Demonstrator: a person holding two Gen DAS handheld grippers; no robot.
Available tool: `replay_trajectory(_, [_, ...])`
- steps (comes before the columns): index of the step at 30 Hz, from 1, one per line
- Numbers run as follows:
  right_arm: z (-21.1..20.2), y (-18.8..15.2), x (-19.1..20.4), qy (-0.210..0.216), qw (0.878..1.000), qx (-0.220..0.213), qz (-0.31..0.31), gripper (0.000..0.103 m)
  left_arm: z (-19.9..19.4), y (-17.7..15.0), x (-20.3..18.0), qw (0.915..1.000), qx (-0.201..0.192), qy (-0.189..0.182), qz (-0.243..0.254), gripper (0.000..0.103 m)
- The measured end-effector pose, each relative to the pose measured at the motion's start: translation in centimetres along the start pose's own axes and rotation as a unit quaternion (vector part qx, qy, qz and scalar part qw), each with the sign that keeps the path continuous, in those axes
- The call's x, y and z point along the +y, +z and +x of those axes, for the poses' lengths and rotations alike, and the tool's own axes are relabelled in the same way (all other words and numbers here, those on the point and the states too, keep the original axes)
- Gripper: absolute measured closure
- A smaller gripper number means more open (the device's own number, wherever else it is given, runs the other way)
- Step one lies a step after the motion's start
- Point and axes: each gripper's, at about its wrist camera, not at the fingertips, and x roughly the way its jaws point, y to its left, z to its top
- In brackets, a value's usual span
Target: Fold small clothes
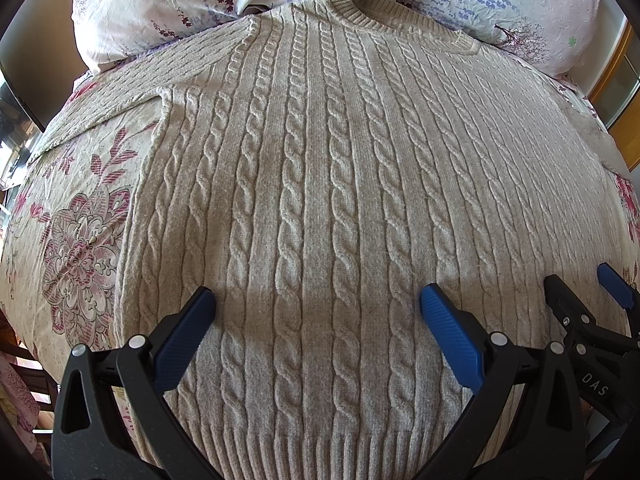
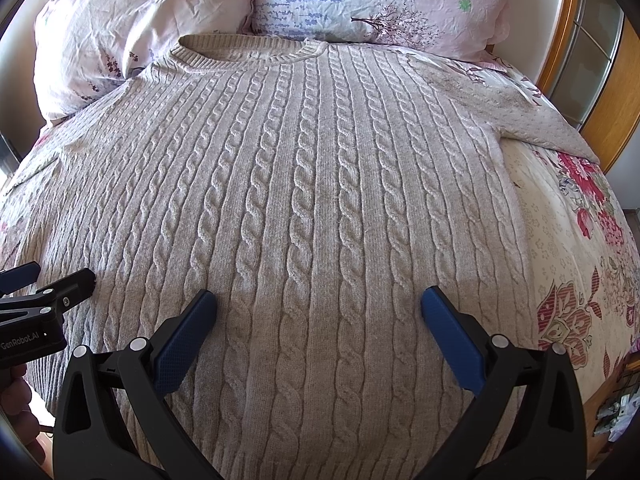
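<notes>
A beige cable-knit sweater lies spread flat, front up, on a bed with a flowered cover, its ribbed collar toward the two pillows and its ribbed hem nearest the cameras. One sleeve runs out to the left side and the other sleeve out to the right, both still unfolded, so the folding looks not yet begun. The left tongs hover low over the lower part of the body, jaws wide apart and holding nothing; the right tongs sit just beside them over the same lower area, likewise spread and empty. The main risk from here is the thick, soft knit: a pinch may catch only the top layer, so the front lifts away from the back and the fold bunches. A grip taken well inside the hem instead of at a corner or side edge would likely drag the body crooked, and the loose sleeves could trail under the fold and leave lumps
</notes>
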Motion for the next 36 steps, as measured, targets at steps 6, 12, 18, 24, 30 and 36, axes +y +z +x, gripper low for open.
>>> replay_trajectory(6, [0.3, 0.4, 0.2, 0.004, 1.0, 0.008, -0.002, 0.001, 0.0, 0.0, 0.0, 1.0, 0.001, 0.0, 0.0, 0.002])
replay_trajectory(12, [0.5, 0.7, 0.1, 0.02, 1.0, 0.015, 0.002, 0.001, 0.0, 0.0, 0.0, 1.0, 0.001, 0.0, 0.0, 0.002])
replay_trajectory(18, [-0.1, 2.1, -1.0, 0.095, 0.995, 0.006, 0.011, 0.001, 0.0, 0.3, 0.3, 1.0, 0.002, 0.0, -0.004, 0.002])
replay_trajectory(24, [-0.9, 5.9, -7.4, 0.093, 0.989, -0.038, 0.104, 0.001, 0.0, 1.7, 1.1, 0.9987, -0.031, -0.033, -0.021, 0.002])
replay_trajectory(30, [1.9, 7.8, -19.0, 0.114, 0.945, -0.031, 0.304, 0.016, -0.2, 2.8, 2.2, 0.993, -0.087, -0.064, -0.049, 0.002])
replay_trajectory(36, [4.7, 7.8, -28.6, 0.119, 0.879, -0.042, 0.46, 0.044, 0.5, 4.0, 3.1, 0.9898, -0.085, -0.085, -0.076, 0.002])
